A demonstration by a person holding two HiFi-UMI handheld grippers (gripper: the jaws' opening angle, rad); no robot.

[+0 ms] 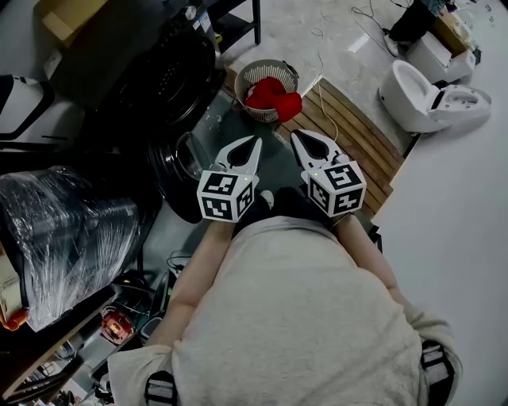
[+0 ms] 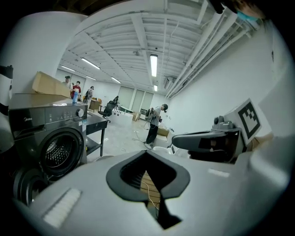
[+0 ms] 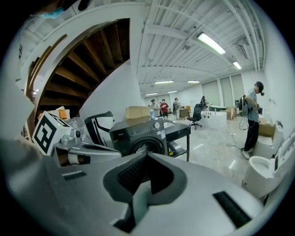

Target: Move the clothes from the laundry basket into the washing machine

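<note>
A round laundry basket [image 1: 249, 75] stands on the floor ahead of me, with red clothes [image 1: 274, 95] in it. The dark front-loading washing machine [image 1: 155, 67] is to its left, its round door [image 1: 176, 168] swung open; it also shows as the washing machine [image 2: 55, 138] in the left gripper view and the washing machine [image 3: 143, 136] in the right gripper view. My left gripper [image 1: 257, 140] and right gripper [image 1: 294, 134] are held side by side in front of my body, well short of the basket. Both are shut with nothing between the jaws.
A slatted wooden board [image 1: 353, 135] lies right of the basket, with a white toilet-like unit [image 1: 429, 95] beyond it. A plastic-wrapped bundle [image 1: 63, 230] sits at the left. A cardboard box [image 1: 67, 20] rests on the machine. Several people [image 2: 154, 122] stand far off in the hall.
</note>
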